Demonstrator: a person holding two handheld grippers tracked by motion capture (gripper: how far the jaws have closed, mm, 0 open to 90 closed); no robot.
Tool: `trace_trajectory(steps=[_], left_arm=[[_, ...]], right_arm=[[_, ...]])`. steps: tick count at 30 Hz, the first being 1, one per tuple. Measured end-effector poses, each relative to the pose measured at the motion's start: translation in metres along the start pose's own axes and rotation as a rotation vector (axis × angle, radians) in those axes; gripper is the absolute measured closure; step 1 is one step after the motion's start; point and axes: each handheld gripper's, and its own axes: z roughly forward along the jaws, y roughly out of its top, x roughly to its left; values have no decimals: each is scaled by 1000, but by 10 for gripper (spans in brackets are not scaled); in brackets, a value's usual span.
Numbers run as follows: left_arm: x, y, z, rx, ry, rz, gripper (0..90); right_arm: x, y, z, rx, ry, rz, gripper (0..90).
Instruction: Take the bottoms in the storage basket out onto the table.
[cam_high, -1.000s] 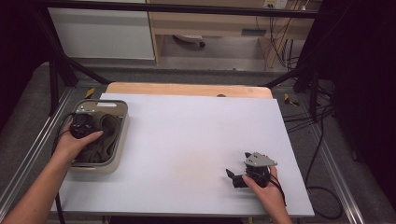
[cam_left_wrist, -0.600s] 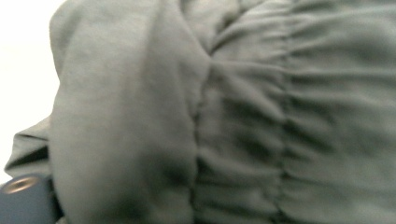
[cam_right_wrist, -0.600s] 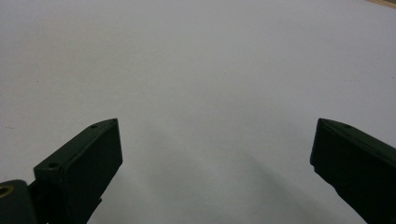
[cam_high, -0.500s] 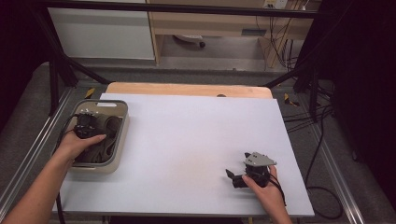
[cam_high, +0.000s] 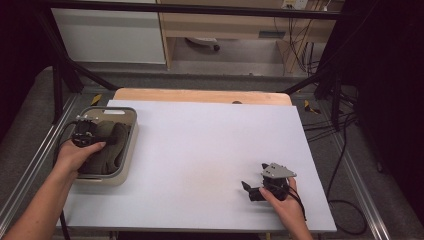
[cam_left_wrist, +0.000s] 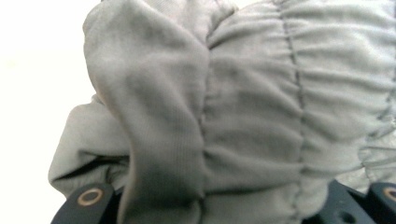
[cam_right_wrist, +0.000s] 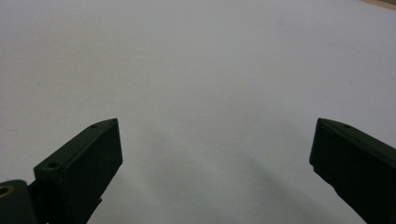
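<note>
A crumpled grey garment (cam_high: 114, 146) lies in a beige bin (cam_high: 131, 148) at the table's left. My left gripper (cam_high: 100, 137) is down in the bin, held by a hand. In the left gripper view the garment (cam_left_wrist: 243, 107) bunches between the two black jaws and covers their tips, so the gripper looks shut on a fold of it. My right gripper (cam_high: 248, 190) rests on the white table (cam_high: 200, 150) near the front right. Its jaws stand wide apart, open (cam_right_wrist: 215, 140), with only bare tabletop between them.
A wooden board edge (cam_high: 200, 95) runs behind the white surface. Metal frame rails (cam_high: 30, 165) flank the table. Cables (cam_high: 345, 150) trail on the floor at the right. Shelving stands behind.
My left hand has shifted slightly within the bin, pressing into the garment. The right gripper has stayed in place.
</note>
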Motion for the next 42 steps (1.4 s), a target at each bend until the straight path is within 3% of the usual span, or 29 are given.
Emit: trace_trajectory(steps=[1, 3, 4, 15, 24, 42], left_arm=[[-1, 2, -7, -39, 7, 12, 709], [-2, 3, -10, -58, 11, 18, 712], [-3, 6, -17, -97, 15, 26, 718], [-7, 25, -51, -251, 20, 36, 748], [-9, 37, -69, -313, 16, 24, 766], [-33, 72, -102, -419, 10, 78, 769]], right_arm=[[0, 0, 0, 2, 0, 0, 32], [0, 0, 0, 1, -1, 1, 32], [0, 0, 0, -6, 0, 2, 32], [1, 1, -1, -15, -3, 6, 32], [0, 1, -1, -19, -5, 2, 32], [0, 1, -2, -23, -10, 8, 32]])
